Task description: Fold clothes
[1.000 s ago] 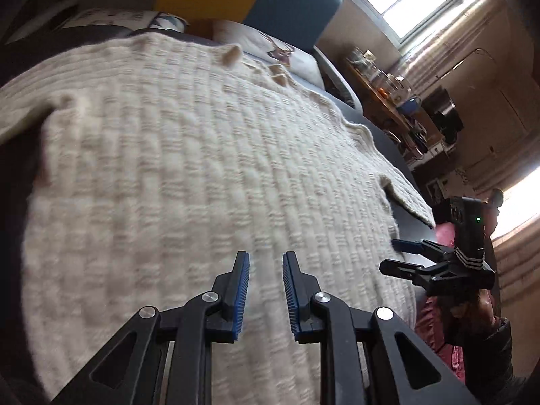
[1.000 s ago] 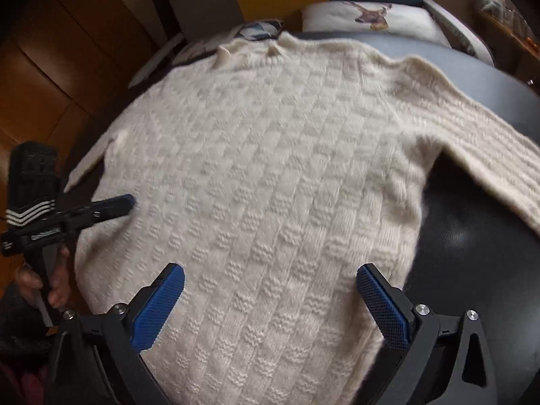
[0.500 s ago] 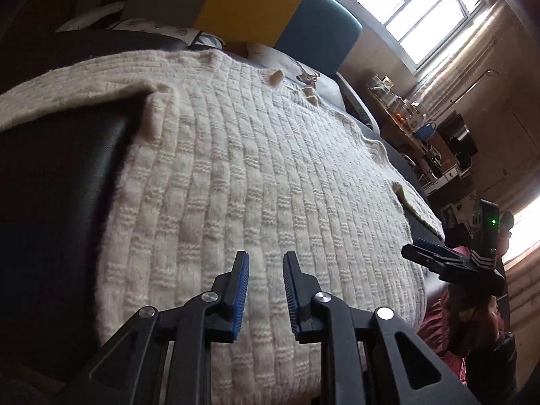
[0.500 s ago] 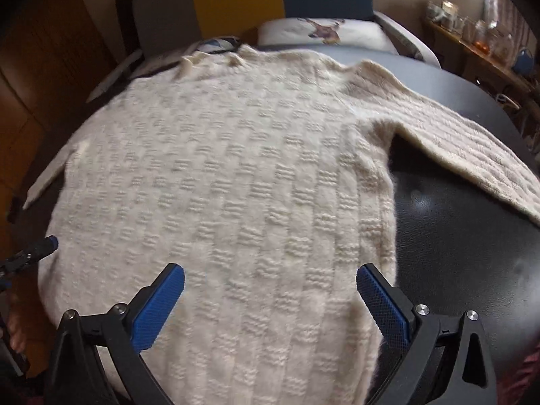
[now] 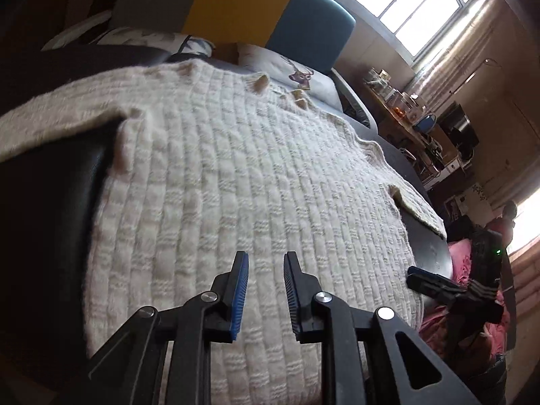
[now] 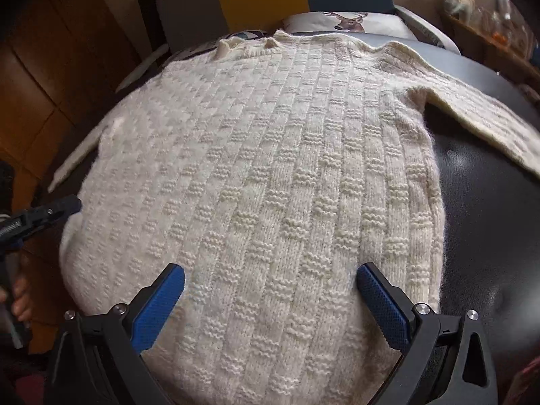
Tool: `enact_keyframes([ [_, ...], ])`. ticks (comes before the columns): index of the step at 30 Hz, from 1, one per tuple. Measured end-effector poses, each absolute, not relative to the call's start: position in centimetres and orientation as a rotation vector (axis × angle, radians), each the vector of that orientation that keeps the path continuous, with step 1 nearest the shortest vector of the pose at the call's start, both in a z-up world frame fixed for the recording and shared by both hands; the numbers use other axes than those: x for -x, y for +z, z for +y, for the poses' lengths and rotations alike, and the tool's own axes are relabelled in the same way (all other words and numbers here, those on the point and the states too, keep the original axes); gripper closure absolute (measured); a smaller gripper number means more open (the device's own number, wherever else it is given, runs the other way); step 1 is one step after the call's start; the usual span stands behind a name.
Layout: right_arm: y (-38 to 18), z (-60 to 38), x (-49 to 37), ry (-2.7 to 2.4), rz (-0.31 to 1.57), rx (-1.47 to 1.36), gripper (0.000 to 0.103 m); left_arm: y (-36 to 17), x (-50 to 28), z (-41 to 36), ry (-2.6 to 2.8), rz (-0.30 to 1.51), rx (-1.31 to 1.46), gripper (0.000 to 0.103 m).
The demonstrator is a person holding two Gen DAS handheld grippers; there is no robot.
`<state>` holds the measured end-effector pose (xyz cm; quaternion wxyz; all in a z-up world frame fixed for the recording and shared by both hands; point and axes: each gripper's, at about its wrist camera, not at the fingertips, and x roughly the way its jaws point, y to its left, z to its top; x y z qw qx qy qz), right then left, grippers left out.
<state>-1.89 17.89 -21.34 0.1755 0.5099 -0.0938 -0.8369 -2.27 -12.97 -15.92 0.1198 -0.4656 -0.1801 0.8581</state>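
The cream sweater [image 6: 263, 175] lies flat on the dark surface [image 6: 482, 236]. Above its hem, the left gripper [image 5: 266, 263] is narrowly parted and empty, the right gripper [image 6: 270, 276] spread wide. White lettering on the left gripper is unreadable.

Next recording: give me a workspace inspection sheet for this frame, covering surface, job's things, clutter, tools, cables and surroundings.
Surface: dark padded top, bare on both sides of the sweater.
Job's things: cream knit sweater lying flat and unfolded, collar at the far end, both sleeves spread outward.
Clutter: deer-print pillow beyond the collar.
Tools: left tool above the hem, jaws narrowly apart, nothing between them; right tool above the hem, jaws wide, nothing gripped.
Cables: nothing seen.
Surroundings: window, cluttered shelf, yellow and blue panels behind the pillow.
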Motion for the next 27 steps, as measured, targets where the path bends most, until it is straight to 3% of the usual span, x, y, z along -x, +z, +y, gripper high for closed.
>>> enact_keyframes([
  [3,-18.6,24.5,1.6,-2.455,-0.574,-1.288,0.000,-15.0,5.5,-10.5,2.510,-0.423,1.349,0.082],
  [8,-15.5,39.5,2.1,-2.633,-1.125,-1.090,0.000,-15.1,10.8,-7.6,2.459,-0.397,1.379,0.082],
  [14,-18.4,54.1,4.8,-2.750,-1.758,-0.992,0.002,-16.9,15.7,-5.1,2.428,-0.366,1.437,0.082],
  [19,-20.8,57.4,7.2,-2.768,-1.849,-1.092,0.027,-18.4,18.0,-4.1,2.410,-0.359,1.476,0.082],
  [26,-21.2,57.9,9.4,-2.845,-1.838,-1.036,0.033,-19.5,19.2,-3.6,2.387,-0.356,1.507,0.082],
  [27,-21.3,57.8,9.8,-2.864,-1.811,-1.063,0.049,-19.6,19.3,-3.6,2.383,-0.358,1.511,0.082],
])
